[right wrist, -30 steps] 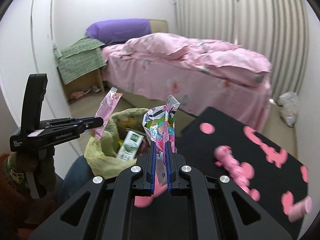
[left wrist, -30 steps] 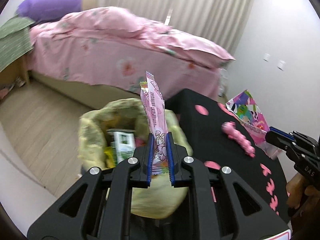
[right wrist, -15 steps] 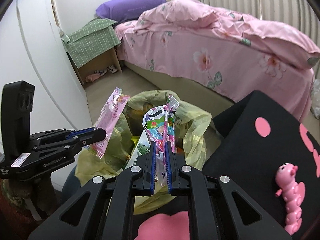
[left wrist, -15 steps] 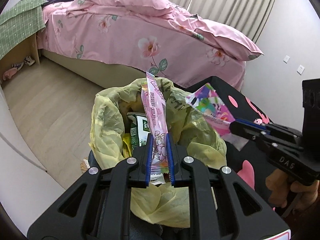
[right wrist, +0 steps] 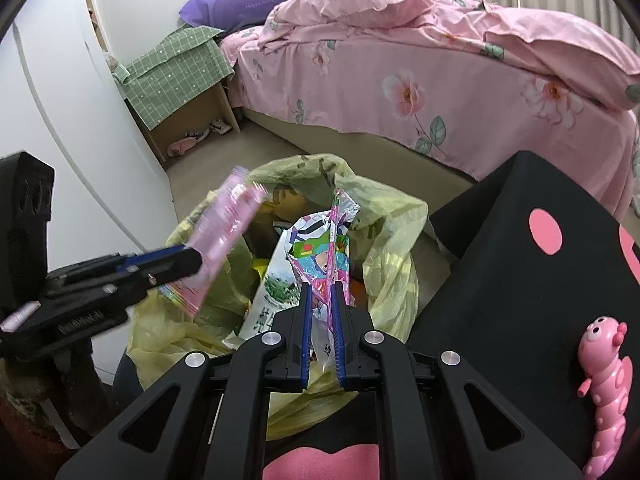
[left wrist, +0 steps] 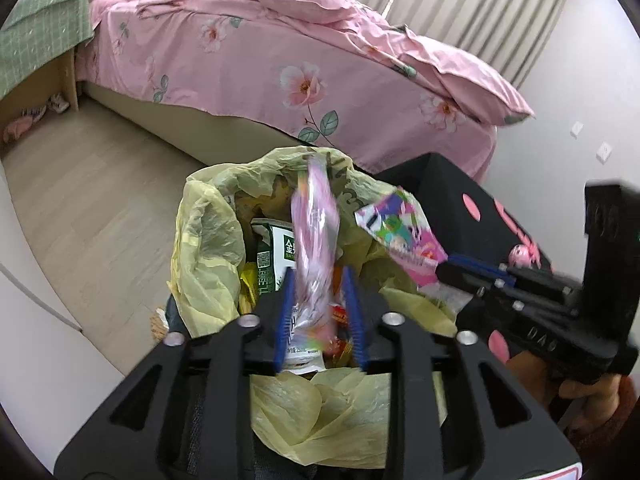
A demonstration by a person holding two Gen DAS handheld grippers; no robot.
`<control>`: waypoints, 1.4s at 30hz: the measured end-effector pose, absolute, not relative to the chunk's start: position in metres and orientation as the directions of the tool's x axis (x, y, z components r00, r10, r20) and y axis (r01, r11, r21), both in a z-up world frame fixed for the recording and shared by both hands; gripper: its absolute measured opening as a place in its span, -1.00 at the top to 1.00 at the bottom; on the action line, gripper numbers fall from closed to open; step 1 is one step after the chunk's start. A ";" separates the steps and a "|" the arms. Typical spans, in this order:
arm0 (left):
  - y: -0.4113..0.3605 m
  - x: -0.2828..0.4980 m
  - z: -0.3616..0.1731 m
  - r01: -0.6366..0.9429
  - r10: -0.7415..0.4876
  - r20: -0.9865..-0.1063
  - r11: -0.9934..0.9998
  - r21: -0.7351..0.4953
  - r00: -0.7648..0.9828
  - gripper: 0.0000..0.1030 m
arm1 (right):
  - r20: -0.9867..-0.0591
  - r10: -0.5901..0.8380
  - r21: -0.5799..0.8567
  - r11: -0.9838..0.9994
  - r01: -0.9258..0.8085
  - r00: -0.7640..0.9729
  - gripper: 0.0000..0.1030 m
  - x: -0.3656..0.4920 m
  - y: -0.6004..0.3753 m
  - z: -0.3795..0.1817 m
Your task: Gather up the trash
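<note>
Over the yellow trash bag [left wrist: 208, 236], the pink wrapper [left wrist: 314, 240] stood blurred between the fingers of the left gripper [left wrist: 320, 320], whose jaws were opening with the pads clear of it, at six o'clock in the left wrist view. At three o'clock from it, the right gripper [left wrist: 460, 270] carried the colourful wrapper [left wrist: 400, 232]; in the right wrist view its jaws were opening too, yet the blue pads [right wrist: 306, 332] seemed still close against that wrapper's lower end. Inside the bag lay a green carton [left wrist: 276, 256]. A pink caterpillar toy [right wrist: 608, 380] rested on the black table [right wrist: 520, 280] at four o'clock, and the pink bed [right wrist: 400, 80] filled twelve o'clock.
</note>
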State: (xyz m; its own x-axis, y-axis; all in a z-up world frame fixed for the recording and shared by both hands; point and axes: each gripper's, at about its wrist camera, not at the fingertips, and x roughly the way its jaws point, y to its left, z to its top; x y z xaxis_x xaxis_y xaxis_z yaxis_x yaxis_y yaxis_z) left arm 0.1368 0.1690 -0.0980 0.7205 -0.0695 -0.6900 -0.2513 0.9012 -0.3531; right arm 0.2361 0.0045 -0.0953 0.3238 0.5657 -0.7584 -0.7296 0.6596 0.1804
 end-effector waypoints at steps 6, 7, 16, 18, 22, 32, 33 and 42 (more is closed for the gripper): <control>0.173 0.131 -0.089 -0.278 -0.044 -0.679 0.891 -0.358 0.733 -0.01 | -0.763 0.560 0.186 0.669 -0.720 0.324 0.27 0.233 -0.002 -0.097; 0.172 0.131 -0.087 -0.279 -0.041 -0.681 0.893 -0.354 0.731 -0.02 | -0.761 0.558 0.179 0.673 -0.718 0.332 0.27 0.232 -0.003 -0.095; 0.120 0.105 -0.049 -0.189 -0.041 -0.645 0.940 -0.283 0.763 -0.38 | -0.703 0.554 0.127 0.715 -0.687 0.447 0.26 0.195 -0.062 -0.044; 0.102 0.096 -0.042 -0.150 -0.061 -0.636 0.951 -0.272 0.769 -0.38 | -0.682 0.547 0.125 0.741 -0.659 0.485 0.26 0.178 -0.085 -0.031; 0.065 0.073 -0.028 -0.089 -0.067 -0.622 0.972 -0.217 0.780 -0.38 | -0.646 0.493 0.107 0.814 -0.571 0.583 0.26 0.139 -0.132 -0.012; 0.008 0.014 -0.011 -0.079 0.020 -0.630 0.995 -0.065 0.776 -0.37 | -0.638 0.337 0.068 0.920 -0.385 0.692 0.25 0.051 -0.199 -0.013; 0.007 0.011 -0.011 -0.070 0.009 -0.631 0.995 -0.072 0.776 -0.37 | -0.637 0.332 0.064 0.922 -0.381 0.696 0.25 0.046 -0.199 -0.014; 0.004 -0.004 -0.005 -0.056 0.016 -0.614 0.997 -0.046 0.789 -0.37 | -0.652 0.331 0.057 0.918 -0.392 0.682 0.25 0.016 -0.191 -0.017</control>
State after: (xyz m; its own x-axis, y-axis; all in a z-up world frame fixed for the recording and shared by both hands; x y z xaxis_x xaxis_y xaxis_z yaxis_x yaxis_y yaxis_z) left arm -0.0043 0.0036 -0.0049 0.7894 0.0159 -0.6137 -0.0557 0.9974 -0.0459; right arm 0.0158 -0.1910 -0.0175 0.6824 0.3311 -0.6517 -0.3916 0.9184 0.0565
